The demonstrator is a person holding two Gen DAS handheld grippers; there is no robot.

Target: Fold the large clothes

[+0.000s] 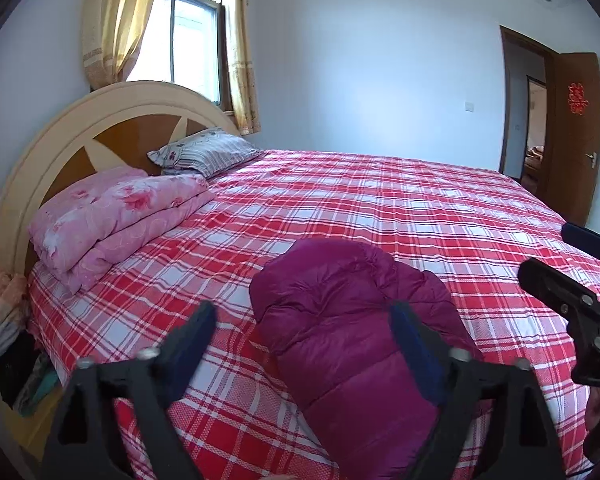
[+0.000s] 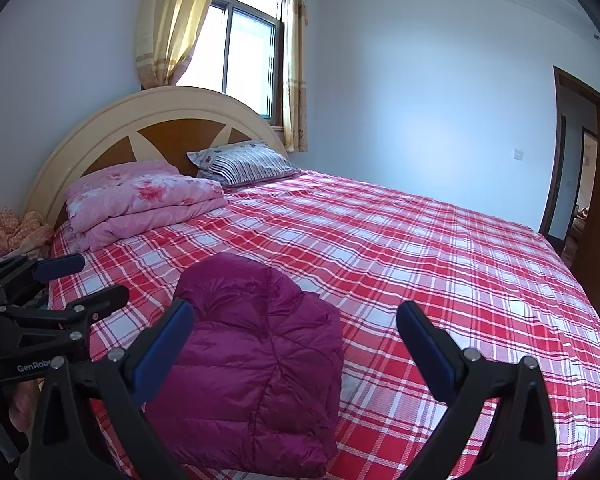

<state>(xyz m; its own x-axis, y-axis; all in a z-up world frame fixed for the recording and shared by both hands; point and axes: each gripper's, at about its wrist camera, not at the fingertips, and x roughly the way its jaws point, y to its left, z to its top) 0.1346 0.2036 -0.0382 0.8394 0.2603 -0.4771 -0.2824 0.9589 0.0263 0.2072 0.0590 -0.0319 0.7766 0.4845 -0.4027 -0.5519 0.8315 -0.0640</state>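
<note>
**Folded jacket on the bed, both tongs released**

A purple padded jacket (image 1: 340, 320) is seen lying folded into a compact bundle on the red and white checked bedsheet (image 1: 420, 208), near the front edge of the bed. The left gripper (image 1: 304, 320) is held above it with the jaws spread wide; nothing is grasped, and the jacket is seen between and behind the fingers. The right gripper (image 2: 296, 320) is also held wide apart and empty, with the jacket (image 2: 256, 344) lying under its left finger and just beside it. Each gripper is visible in the other camera at the side of the picture, close to the bundle. At the headboard (image 2: 172, 112), a folded pink quilt (image 2: 140, 200) and a striped pillow (image 2: 244, 164) are placed, well apart from the jacket. A window with yellow curtains (image 2: 172, 24) is seen behind the bed.
</note>
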